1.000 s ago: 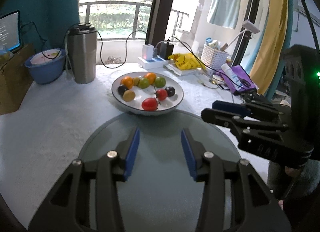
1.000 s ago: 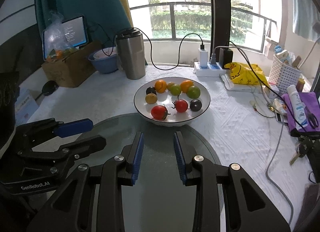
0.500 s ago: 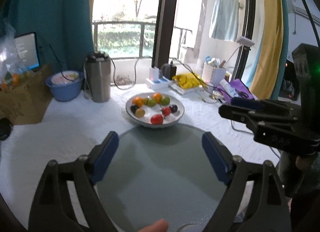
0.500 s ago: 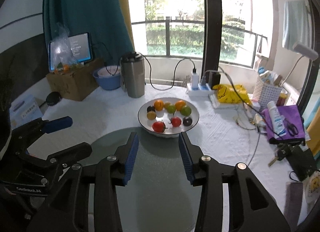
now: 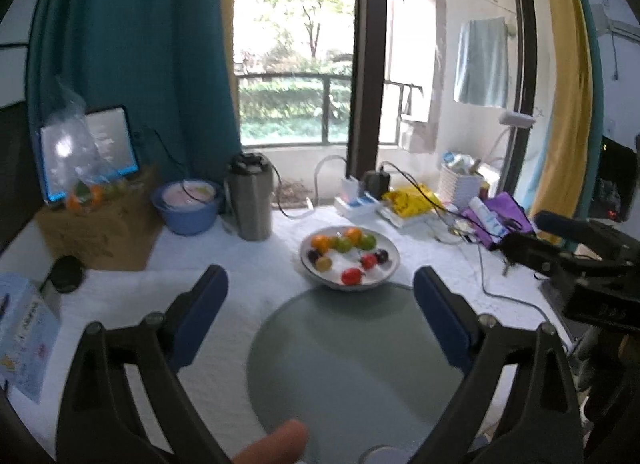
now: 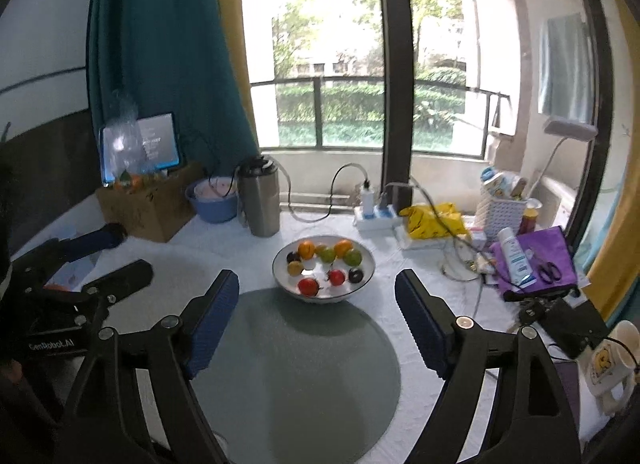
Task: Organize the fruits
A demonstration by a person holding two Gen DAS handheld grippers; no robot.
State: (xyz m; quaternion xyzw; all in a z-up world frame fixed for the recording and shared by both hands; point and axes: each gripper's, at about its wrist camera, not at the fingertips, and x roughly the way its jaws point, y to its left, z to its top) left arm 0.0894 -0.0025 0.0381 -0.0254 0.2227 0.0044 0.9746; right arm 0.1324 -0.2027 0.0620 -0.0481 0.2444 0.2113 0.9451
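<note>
A white bowl (image 5: 394, 260) (image 6: 370, 268) on the white tablecloth holds several small fruits: oranges (image 5: 320, 242), green ones (image 6: 352, 257), red tomatoes (image 5: 352, 276) (image 6: 308, 284) and dark plums (image 6: 355, 274). A round grey glass disc (image 5: 352, 356) (image 6: 296, 368) lies in front of it. My left gripper (image 5: 320, 278) hovers above the disc, short of the bowl, its jaws opening wide with nothing between them. My right gripper (image 6: 317, 279) hangs beside it, likewise opening and holding nothing. Each gripper shows at the edge of the other's view.
Behind the bowl stand a steel flask (image 5: 250, 199), a blue basin (image 5: 186, 207), a cardboard box (image 6: 148, 207) with bagged fruit and a tablet. A power strip (image 6: 374, 215), cables, a white basket (image 6: 502, 211), a purple pouch (image 6: 536, 260) and a mug (image 6: 608, 360) crowd the right. A fingertip (image 5: 276, 444) shows at the bottom.
Both grippers have risen and drawn back from the table, so the bowl looks smaller and farther. Both pairs of jaws have gone from nearly shut to wide apart.
</note>
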